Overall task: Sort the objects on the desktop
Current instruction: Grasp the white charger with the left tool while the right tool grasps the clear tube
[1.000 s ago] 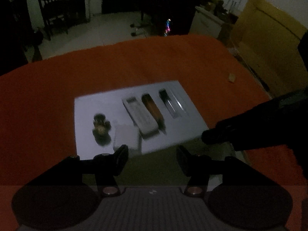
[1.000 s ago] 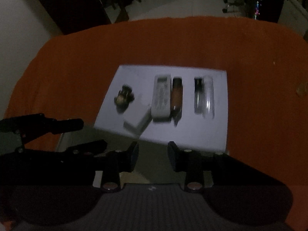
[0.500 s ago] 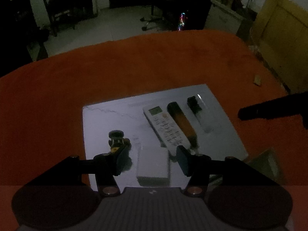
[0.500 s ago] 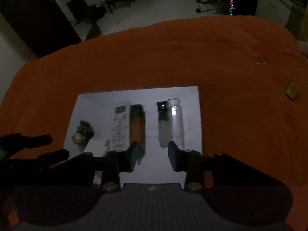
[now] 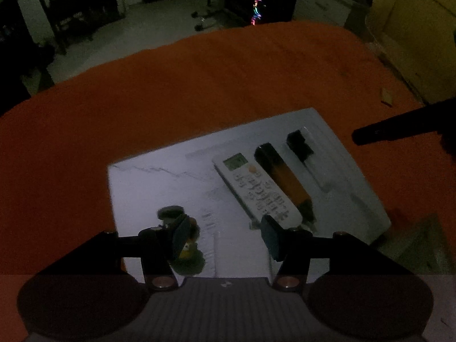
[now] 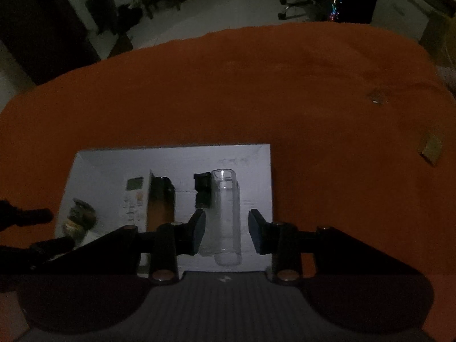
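Note:
A white mat lies on the orange tablecloth. On it are a white remote, an amber bottle, a black piece, a small dark figurine and a white box with a faint outline. My left gripper is open, its fingers either side of the box and its left finger beside the figurine. My right gripper is open astride a clear tube. The black piece lies just left of the tube, then the amber bottle and the remote.
Small tan scraps lie on the cloth right of the mat. A greenish flat thing sits off the mat's near right corner. A yellow board, chairs and bare floor are beyond the table. The room is dim.
Both grippers have moved forward and lower over the mat. The left came over the white box. The right shifted right from the remote side to the clear tube. Both stayed open.

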Available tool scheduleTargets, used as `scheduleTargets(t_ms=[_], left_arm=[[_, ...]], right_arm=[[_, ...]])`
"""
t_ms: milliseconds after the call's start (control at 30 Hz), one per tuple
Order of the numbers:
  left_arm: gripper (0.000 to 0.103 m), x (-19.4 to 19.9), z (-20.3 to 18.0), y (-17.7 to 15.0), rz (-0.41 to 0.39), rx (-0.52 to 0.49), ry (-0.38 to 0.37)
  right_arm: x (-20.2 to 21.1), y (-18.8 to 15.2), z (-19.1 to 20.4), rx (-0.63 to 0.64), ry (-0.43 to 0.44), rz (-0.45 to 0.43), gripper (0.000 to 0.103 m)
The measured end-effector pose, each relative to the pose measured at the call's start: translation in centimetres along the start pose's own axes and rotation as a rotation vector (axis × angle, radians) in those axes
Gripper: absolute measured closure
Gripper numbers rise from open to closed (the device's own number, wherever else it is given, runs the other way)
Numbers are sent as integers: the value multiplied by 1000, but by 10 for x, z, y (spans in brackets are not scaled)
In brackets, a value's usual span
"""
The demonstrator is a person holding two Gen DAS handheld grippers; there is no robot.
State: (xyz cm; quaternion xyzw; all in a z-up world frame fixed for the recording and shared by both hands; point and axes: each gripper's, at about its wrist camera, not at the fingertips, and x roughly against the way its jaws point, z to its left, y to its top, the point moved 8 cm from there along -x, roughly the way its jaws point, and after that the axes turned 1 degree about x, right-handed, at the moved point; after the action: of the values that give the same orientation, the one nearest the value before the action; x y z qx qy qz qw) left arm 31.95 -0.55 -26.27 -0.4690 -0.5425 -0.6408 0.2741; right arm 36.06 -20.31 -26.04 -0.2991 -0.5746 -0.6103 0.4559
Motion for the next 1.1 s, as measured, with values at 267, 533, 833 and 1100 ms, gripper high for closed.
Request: scheduleTargets(t_ms=[267, 533, 833, 1100], left_arm=[[52, -14, -7, -14, 77, -32, -22], [47, -19, -14, -22, 125, -13, -55], [41, -43, -20, -35, 204, -23, 26], [52, -49, -8, -38, 182, 63, 22]], right_arm=[[-29, -14, 7, 66, -12, 52, 66], [-49, -25, 9, 89, -35, 93, 66], [-56, -32, 8, 76, -63, 86, 71], [-45, -43, -4, 43, -34, 176, 71]])
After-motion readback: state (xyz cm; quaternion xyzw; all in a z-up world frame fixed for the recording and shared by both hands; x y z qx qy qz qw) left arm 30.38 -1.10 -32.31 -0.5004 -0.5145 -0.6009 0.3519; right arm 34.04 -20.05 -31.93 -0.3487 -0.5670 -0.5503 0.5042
